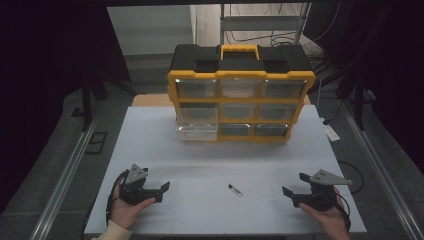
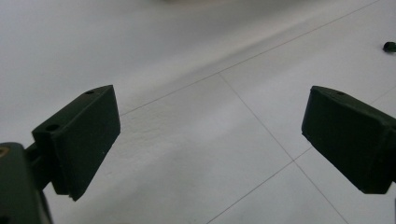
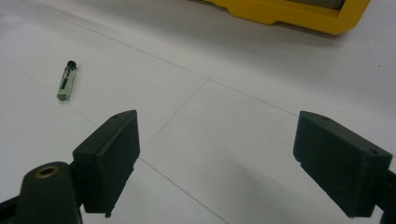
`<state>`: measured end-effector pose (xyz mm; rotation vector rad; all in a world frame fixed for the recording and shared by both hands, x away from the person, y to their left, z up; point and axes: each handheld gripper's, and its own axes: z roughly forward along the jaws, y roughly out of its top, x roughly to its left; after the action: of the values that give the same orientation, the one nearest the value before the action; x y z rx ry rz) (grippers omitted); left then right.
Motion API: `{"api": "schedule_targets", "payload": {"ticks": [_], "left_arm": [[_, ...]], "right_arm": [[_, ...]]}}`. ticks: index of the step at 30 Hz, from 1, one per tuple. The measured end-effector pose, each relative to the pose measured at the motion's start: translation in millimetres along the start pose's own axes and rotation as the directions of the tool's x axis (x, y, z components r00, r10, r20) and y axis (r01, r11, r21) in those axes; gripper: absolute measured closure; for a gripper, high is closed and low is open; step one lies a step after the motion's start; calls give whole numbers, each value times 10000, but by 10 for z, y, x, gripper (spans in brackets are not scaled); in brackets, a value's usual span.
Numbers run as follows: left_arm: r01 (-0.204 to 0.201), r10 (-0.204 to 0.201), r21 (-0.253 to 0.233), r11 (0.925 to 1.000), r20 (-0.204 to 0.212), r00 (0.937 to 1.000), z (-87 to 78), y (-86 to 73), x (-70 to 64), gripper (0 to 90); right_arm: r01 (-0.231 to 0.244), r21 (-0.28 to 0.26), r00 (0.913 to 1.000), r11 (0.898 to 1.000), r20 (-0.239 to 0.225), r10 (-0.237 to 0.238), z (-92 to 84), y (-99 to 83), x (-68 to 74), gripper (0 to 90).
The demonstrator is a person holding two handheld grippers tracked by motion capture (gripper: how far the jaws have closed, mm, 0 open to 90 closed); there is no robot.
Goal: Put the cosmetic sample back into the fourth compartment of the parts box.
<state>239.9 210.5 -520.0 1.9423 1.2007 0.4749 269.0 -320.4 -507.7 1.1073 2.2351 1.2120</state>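
Note:
A small glass vial (image 1: 235, 190) with a black cap lies on the white table (image 1: 210, 155) near its front, midway between my two grippers. In the right gripper view the vial (image 3: 66, 81) sits far left of the jaws. My left gripper (image 1: 164, 192) rests at the front left, held by a hand, jaws wide apart over bare table (image 2: 205, 135). At the front right my right gripper (image 1: 295, 186) is open too, nothing between its jaws (image 3: 215, 158). The vial's black cap (image 2: 389, 46) peeks in at the right edge of the left gripper view.
A yellow and black organiser case (image 1: 241, 92) with several clear drawers stands upright at the back of the table; its bottom-left drawer (image 1: 197, 131) is pulled out slightly. Its yellow base (image 3: 285, 14) shows in the right gripper view. Metal rails flank the table.

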Motion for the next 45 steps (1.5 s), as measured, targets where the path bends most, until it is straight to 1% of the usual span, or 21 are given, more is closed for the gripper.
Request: {"api": "schedule_targets", "payload": {"ticks": [12,17,18,19,21,25,28,29,30,34,36,40,45], "left_arm": [[140,-140,8,9999,220,9997,45,11,7,55],[178,-176,-117,9998,176,9997,29,33,10,59],[265,-263,-143,9995,121,9996,27,36,8,59],[253,-253,-179,9995,29,9997,27,38,4,61],[208,-208,-159,9997,22,9998,33,42,3,65],[103,-102,-162,9998,63,9999,41,68,-22,62],[-27,32,-215,9998,252,9997,37,87,-56,68],[-27,32,-215,9998,252,9997,37,87,-56,69],[-81,88,-186,9998,357,9993,42,96,-69,69],[-255,264,-173,9995,550,9981,66,129,-116,72],[-319,331,-199,9993,600,9977,88,152,-133,72],[-432,437,-112,9990,547,9975,121,164,-149,72],[-443,441,24,9990,563,9974,132,166,-174,73]], "right_arm": [[-87,138,9999,9999,-65,88,37,-8,-21,157],[-96,132,9998,9999,-189,98,63,-5,-34,158],[-115,140,9996,9998,-238,118,70,-6,-41,158],[-178,133,9995,9998,-265,181,77,-5,-48,158],[-245,122,9992,9996,-315,249,81,-6,-57,158],[-189,172,9994,9997,-303,194,68,-15,-50,158],[-324,233,9994,9992,-113,327,37,-21,-37,161],[-376,211,9992,9991,-100,378,30,-25,-37,161],[-376,211,9992,9991,-100,378,30,-25,-37,161],[-446,314,9988,9985,202,440,-4,-51,-23,161],[-454,339,9988,9984,197,448,-5,-64,-21,161],[-420,306,9989,9986,227,413,-7,-66,-31,163],[-382,311,9990,9988,231,375,16,-49,-47,163]]}}
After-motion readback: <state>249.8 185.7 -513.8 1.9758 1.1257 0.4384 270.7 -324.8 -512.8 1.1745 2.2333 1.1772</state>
